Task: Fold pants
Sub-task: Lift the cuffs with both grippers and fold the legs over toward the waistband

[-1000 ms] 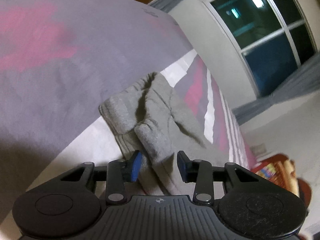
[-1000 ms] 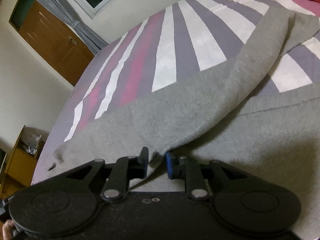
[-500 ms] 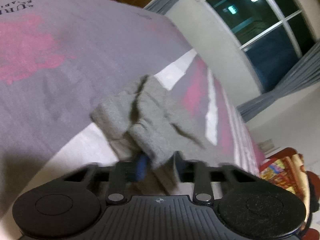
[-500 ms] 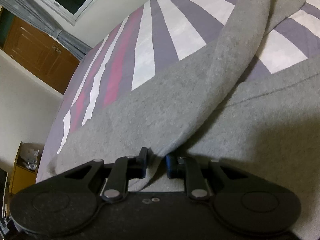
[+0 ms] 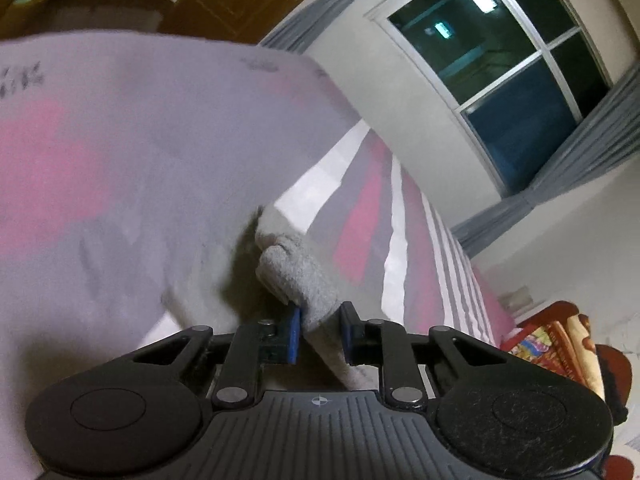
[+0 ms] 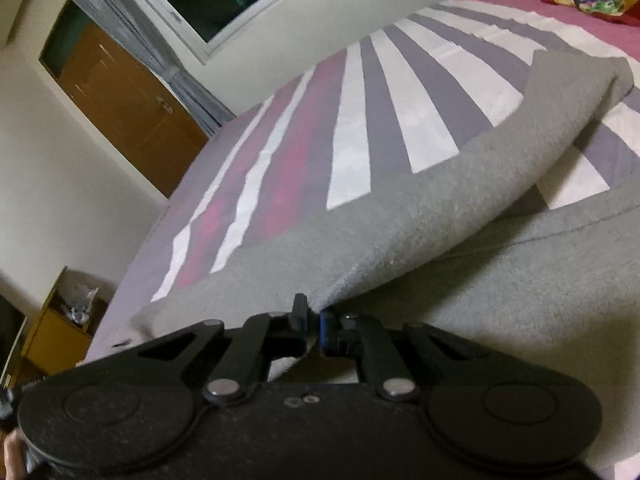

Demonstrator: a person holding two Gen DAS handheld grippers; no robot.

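Lifted higher, both grippers (image 5: 319, 330) (image 6: 313, 326) pinch pants (image 6: 420, 216).

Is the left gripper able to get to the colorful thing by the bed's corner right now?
Probably not right away. The left gripper is shut on the grey pants, and the colorful thing sits off to the side, past the striped blanket.

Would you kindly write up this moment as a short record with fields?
surface: bed with a striped purple, white and pink cover
garment: grey pants, partly lifted off the bed
left gripper: shut on a bunched fold of the pants
right gripper: shut on a pants edge, one layer raised over another
background: window, wooden door
fold status: in progress, pants not yet flat
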